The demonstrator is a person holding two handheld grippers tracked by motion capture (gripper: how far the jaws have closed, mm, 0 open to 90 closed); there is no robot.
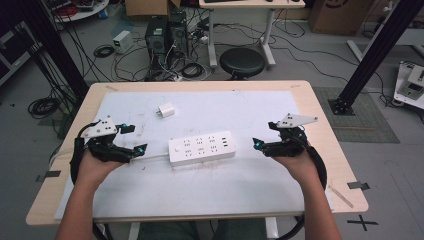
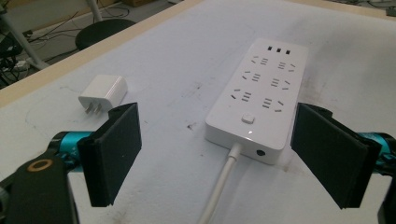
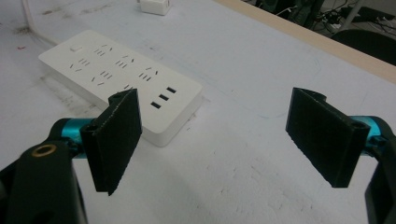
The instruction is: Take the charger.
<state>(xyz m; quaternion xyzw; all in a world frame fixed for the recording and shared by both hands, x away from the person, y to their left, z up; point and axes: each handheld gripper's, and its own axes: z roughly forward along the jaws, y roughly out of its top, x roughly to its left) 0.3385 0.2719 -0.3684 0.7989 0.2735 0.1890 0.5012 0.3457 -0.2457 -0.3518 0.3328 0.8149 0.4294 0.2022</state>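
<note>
The strip lies mid-surface, sockets up, charger beyond. Left gripper and right gripper flank it, fingers apart, empty, likely poised to grasp.

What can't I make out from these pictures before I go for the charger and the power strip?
- Power strip cord: in the left gripper view it runs off the bottom edge, so its far end is unknown.
- Charger: in the right gripper view the top edge cuts it off; its prongs show in the left gripper view.
- Strip's switch state: too small in the high view to tell.
- Left tongs and right tongs: both open, holding nothing.
</note>
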